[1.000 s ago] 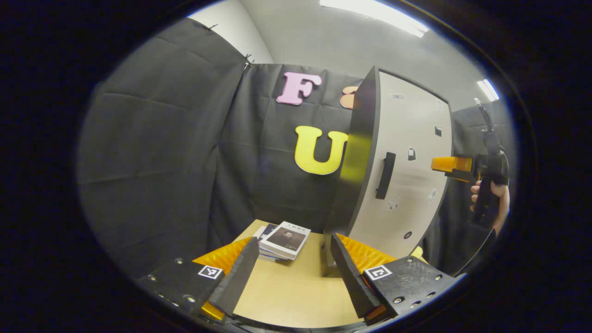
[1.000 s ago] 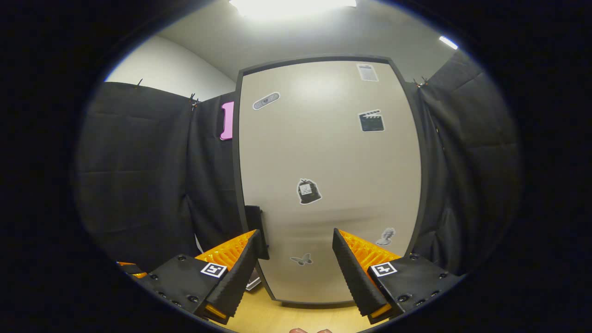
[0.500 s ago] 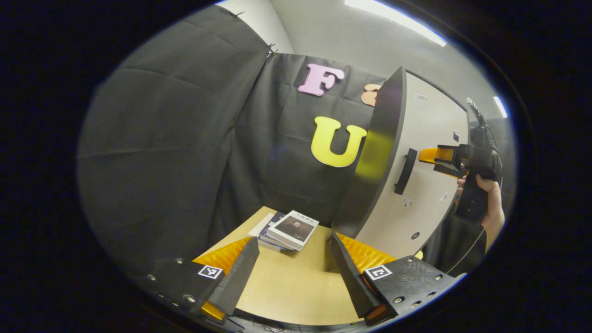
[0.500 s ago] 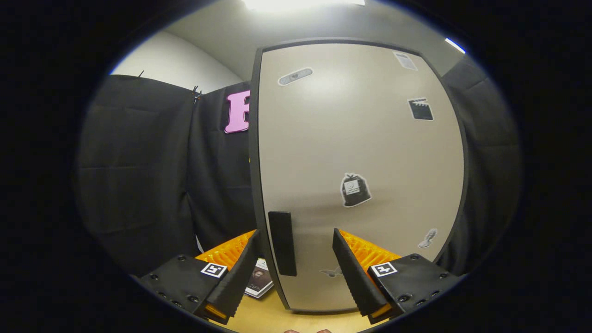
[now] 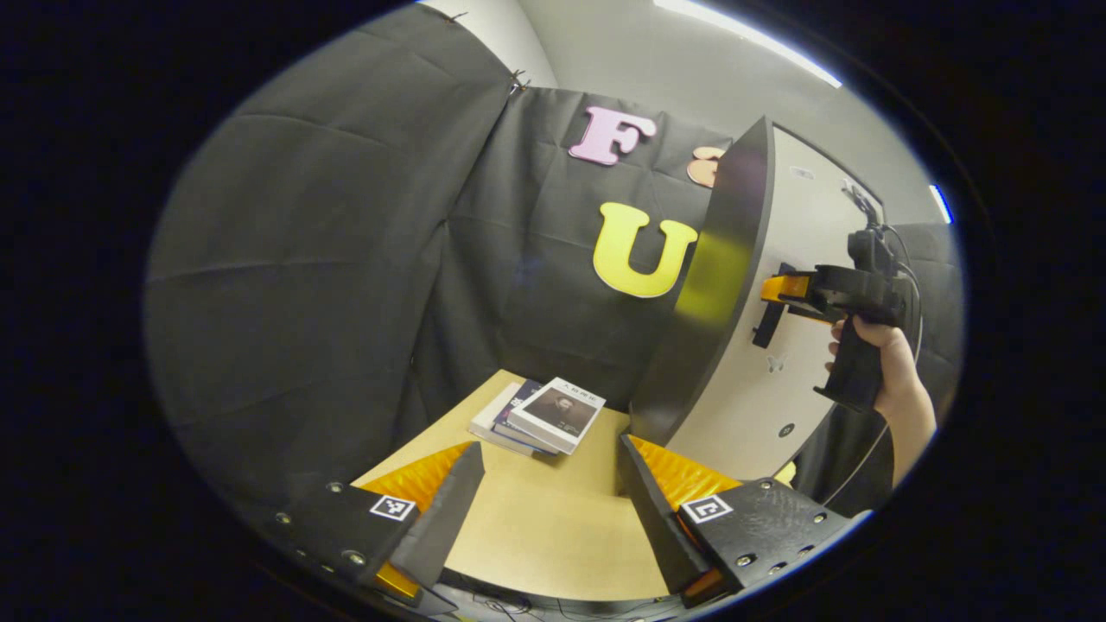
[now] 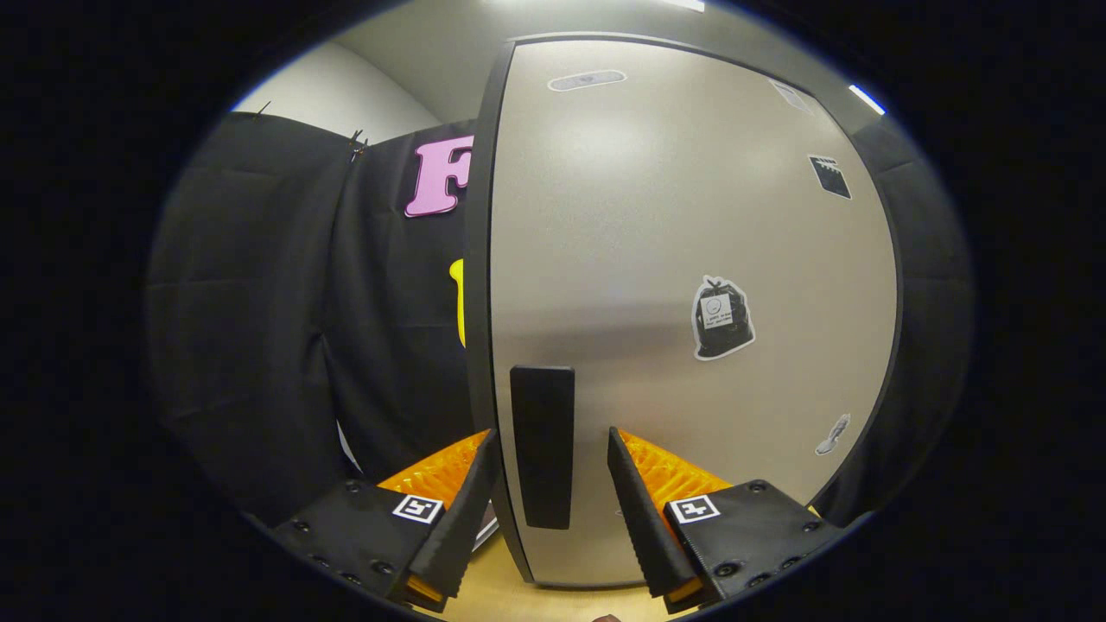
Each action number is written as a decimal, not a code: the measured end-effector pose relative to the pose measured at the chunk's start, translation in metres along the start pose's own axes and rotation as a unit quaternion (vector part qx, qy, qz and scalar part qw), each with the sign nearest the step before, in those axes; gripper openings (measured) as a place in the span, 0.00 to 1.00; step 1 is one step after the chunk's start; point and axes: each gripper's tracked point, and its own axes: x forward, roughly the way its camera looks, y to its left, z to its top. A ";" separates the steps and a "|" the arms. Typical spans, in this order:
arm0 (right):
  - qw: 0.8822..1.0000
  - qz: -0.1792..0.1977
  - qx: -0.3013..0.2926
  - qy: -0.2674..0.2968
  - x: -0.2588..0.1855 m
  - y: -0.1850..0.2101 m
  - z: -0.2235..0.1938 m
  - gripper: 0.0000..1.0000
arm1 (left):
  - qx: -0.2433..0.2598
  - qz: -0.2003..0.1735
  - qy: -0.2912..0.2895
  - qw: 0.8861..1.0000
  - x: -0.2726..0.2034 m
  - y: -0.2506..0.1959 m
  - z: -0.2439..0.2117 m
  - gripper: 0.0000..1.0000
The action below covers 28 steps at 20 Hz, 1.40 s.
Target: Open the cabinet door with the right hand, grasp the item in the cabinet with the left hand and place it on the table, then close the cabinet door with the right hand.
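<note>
The left gripper (image 5: 549, 510) hangs open above the table (image 5: 553, 540). Farther off, a hand (image 5: 881, 363) levels the right gripper (image 6: 546, 497), fingers spread either side of the handle (image 6: 542, 458) on the closed cabinet door (image 6: 683, 259).

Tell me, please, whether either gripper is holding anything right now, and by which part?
Nothing is held. The right gripper is open, its fingers either side of the cabinet door's handle without pressing it. The left gripper is open over the table.
</note>
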 end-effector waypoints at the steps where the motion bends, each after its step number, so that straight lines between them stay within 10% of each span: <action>1: 1.000 -0.004 -0.002 0.002 0.002 0.000 -0.002 0.80 | 0.001 0.000 0.003 1.000 0.000 0.001 -0.004 0.95; 6: 1.000 -0.007 0.011 0.016 0.010 0.004 -0.008 0.38 | 0.002 -0.003 0.012 1.000 0.001 -0.002 -0.008 0.92; 14: 0.999 0.032 0.001 0.002 0.012 0.007 -0.008 0.14 | 0.011 -0.008 0.020 1.000 -0.004 -0.011 -0.016 0.92; 28: 0.993 0.116 -0.022 -0.014 -0.042 0.005 -0.014 0.10 | 0.029 -0.016 0.018 0.999 -0.032 -0.042 -0.022 0.95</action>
